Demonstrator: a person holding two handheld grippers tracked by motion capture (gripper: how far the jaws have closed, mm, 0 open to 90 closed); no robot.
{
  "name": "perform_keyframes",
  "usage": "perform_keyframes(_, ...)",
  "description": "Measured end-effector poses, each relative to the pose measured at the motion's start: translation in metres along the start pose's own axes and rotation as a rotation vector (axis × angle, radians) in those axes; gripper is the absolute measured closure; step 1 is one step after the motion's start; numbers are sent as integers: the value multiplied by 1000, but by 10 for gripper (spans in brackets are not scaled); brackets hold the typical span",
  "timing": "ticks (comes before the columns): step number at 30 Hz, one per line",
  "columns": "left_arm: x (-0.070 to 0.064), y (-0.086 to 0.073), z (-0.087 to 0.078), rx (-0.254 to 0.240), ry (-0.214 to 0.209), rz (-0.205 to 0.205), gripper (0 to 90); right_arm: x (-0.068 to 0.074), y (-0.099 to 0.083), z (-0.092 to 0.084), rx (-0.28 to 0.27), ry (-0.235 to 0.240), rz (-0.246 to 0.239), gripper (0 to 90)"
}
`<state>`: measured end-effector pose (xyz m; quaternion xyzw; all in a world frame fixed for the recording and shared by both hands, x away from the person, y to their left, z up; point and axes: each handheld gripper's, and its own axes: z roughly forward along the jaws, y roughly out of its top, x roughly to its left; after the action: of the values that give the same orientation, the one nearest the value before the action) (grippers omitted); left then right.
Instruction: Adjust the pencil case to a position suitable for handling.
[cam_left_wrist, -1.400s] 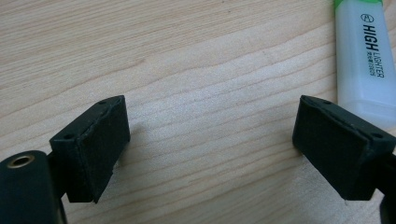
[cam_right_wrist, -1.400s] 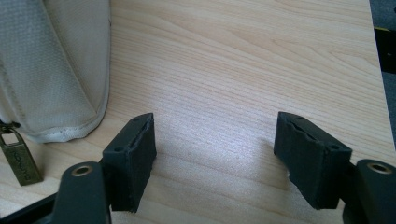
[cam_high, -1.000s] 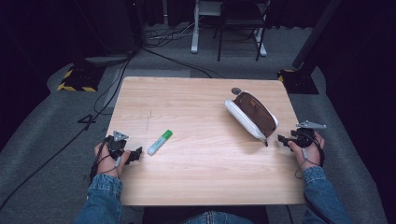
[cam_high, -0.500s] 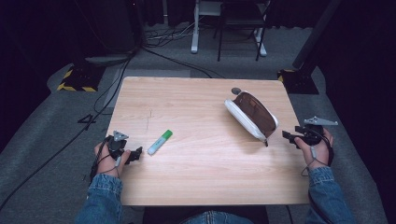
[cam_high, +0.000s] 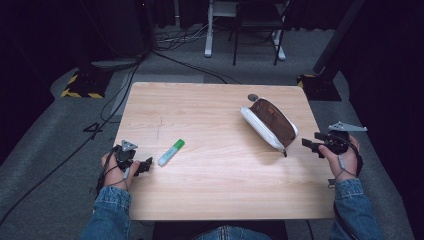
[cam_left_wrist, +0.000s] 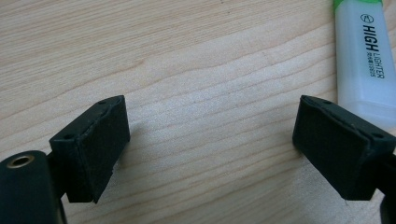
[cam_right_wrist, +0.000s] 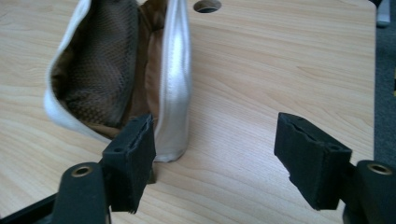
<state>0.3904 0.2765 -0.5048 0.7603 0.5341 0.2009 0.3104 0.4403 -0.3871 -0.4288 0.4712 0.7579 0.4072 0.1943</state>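
The pale wooden worktop fills the middle of the high view, standing on grey carpet with cables trailing off its far left corner. On its right half lies a white pencil case, unzipped, its brown mesh lining turned up and its length running slantwise from the far middle toward the near right edge; a small round hole in the worktop sits just beyond its far end. In the right gripper view the pouch's near end stands just ahead of one jaw, not touching either pad. The right tool hovers just off the worktop's right edge, near the pouch's near end, held in the right hand; its jaws stand wide and have just been opening a little, with nothing between them. The left tool rests at the worktop's near left, in the left hand, jaws wide apart over bare wood. A green-capped highlighter lies just beside it, its clear body just past one pad, outside the gap.
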Motion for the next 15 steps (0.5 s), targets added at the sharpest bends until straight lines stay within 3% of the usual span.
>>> perform_keyframes(15,0,0,0,0,0,0,113,16,16,12,-19,40,-20,240)
